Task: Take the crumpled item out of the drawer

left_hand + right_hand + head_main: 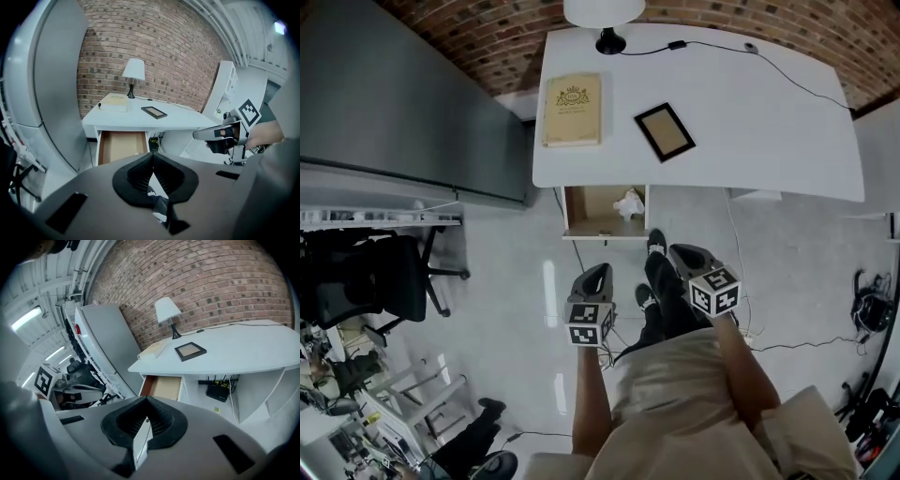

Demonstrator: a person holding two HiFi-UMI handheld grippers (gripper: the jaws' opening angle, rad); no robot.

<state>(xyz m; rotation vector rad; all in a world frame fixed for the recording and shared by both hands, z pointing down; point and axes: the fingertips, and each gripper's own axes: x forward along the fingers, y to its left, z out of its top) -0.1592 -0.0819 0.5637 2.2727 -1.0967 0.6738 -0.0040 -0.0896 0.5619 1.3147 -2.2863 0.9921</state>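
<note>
Left gripper: jaws pressed together, nothing between. Right gripper: tips likewise met, empty. Both hung well short of drawer, which stood open under white desk. Crumpled item, white, lay in drawer's right rear corner, close to desk edge. Best bet: right gripper, nearer that side. Spread jaws before reaching, come in from above, pinch wad lightly, lift clear of desk edge.

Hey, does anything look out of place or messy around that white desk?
The drawer under the desk stands open, with a crumpled white item lying at its right side. On the desk, the picture frame lies flat and askew to the edges. Nothing looks spilled.
</note>
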